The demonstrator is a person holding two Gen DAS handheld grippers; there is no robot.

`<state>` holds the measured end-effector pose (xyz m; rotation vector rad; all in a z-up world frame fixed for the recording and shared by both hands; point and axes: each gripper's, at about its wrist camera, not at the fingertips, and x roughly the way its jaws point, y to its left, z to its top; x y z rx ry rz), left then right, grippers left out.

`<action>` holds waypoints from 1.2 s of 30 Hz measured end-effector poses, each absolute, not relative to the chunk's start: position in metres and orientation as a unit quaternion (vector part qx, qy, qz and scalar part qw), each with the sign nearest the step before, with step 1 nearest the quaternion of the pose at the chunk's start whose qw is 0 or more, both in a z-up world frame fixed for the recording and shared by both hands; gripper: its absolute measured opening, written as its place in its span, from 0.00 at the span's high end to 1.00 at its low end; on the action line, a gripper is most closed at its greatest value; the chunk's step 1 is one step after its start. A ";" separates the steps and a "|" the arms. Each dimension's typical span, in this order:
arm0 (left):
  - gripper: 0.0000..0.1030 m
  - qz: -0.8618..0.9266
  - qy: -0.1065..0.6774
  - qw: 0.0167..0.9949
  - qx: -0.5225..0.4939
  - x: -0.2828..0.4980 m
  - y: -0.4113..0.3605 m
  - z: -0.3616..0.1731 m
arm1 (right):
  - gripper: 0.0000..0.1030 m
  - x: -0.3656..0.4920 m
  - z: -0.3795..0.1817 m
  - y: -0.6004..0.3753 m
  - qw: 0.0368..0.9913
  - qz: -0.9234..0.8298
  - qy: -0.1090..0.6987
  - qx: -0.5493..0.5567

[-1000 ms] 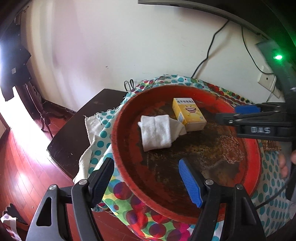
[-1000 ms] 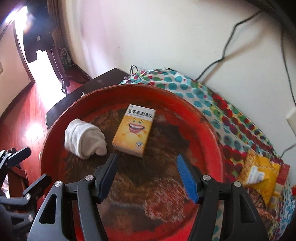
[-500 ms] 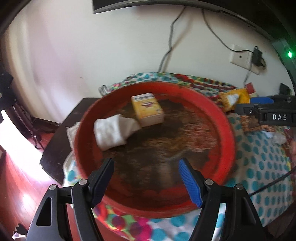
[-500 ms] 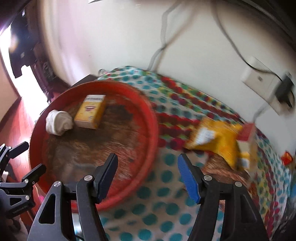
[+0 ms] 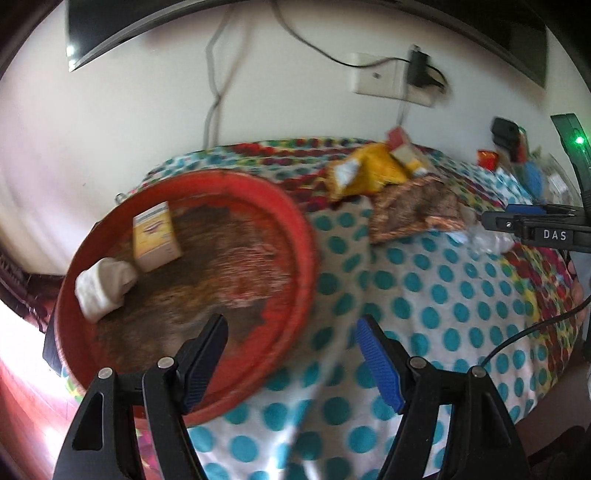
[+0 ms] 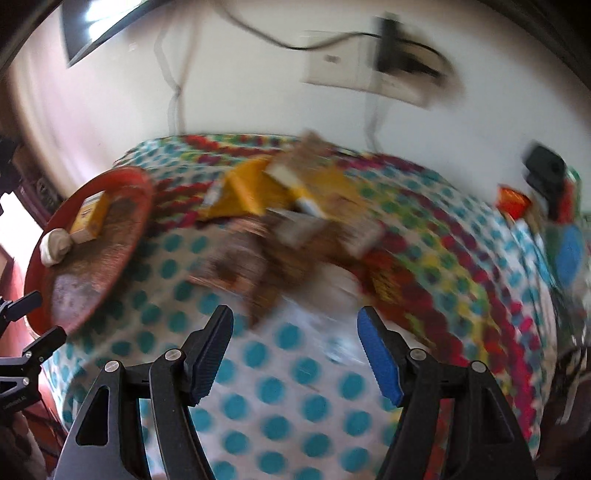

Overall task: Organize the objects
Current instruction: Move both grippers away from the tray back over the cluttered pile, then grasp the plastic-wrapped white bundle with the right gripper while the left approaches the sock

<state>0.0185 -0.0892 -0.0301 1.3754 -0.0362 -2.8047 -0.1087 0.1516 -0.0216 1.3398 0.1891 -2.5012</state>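
Note:
A worn red round tray (image 5: 308,236) lies on the left of the dotted tablecloth (image 5: 424,314). In it rest a yellow box (image 5: 155,236) and a rolled white cloth (image 5: 103,291). My left gripper (image 5: 291,325) hovers open and empty over the tray's near right rim. Behind and to the right lies a pile with a yellow bag (image 5: 365,173) and a brown patterned packet (image 5: 413,210). My right gripper (image 6: 295,312) hangs over the cloth just short of the blurred brown packet (image 6: 258,273). Its jaws are opening with nothing between them. The right wrist view shows the tray (image 6: 144,192) far left.
A wall socket with a black plug (image 5: 417,70) and cables sits above the table. A dark screen edge (image 5: 110,33) hangs top left. At the far right stand a black object (image 5: 506,133), a small red packet (image 5: 487,158) and blue items. Crumpled clear plastic (image 5: 487,240) lies by the packet.
Both grippers have swung right, off the tray and over the dotted cloth. The tray with its box and cloth has slid to the left of both views, and the packet pile has come in.

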 end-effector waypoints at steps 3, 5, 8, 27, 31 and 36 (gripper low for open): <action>0.28 -0.896 -0.020 -0.002 0.444 0.014 -0.072 -0.033 | 0.33 -0.106 -0.028 0.184 0.142 -0.870 0.053 0.469; 0.28 -0.894 -0.027 -0.010 0.446 0.010 -0.061 -0.034 | 0.33 -0.104 -0.034 0.202 0.142 -0.869 0.045 0.472; 0.28 -0.890 -0.033 -0.019 0.454 0.004 -0.046 -0.038 | 0.33 -0.102 -0.043 0.221 0.143 -0.868 0.032 0.475; 0.28 -0.864 -0.019 -0.081 0.497 -0.040 0.023 -0.070 | 0.32 -0.129 -0.078 0.210 0.191 -0.862 0.017 0.470; 0.28 -0.863 -0.012 -0.090 0.496 -0.051 0.036 -0.072 | 0.46 -0.130 -0.082 0.207 0.200 -0.867 0.031 0.456; 0.28 -0.858 0.004 -0.108 0.502 -0.065 0.049 -0.076 | 0.62 -0.124 -0.080 0.218 0.203 -0.875 0.027 0.438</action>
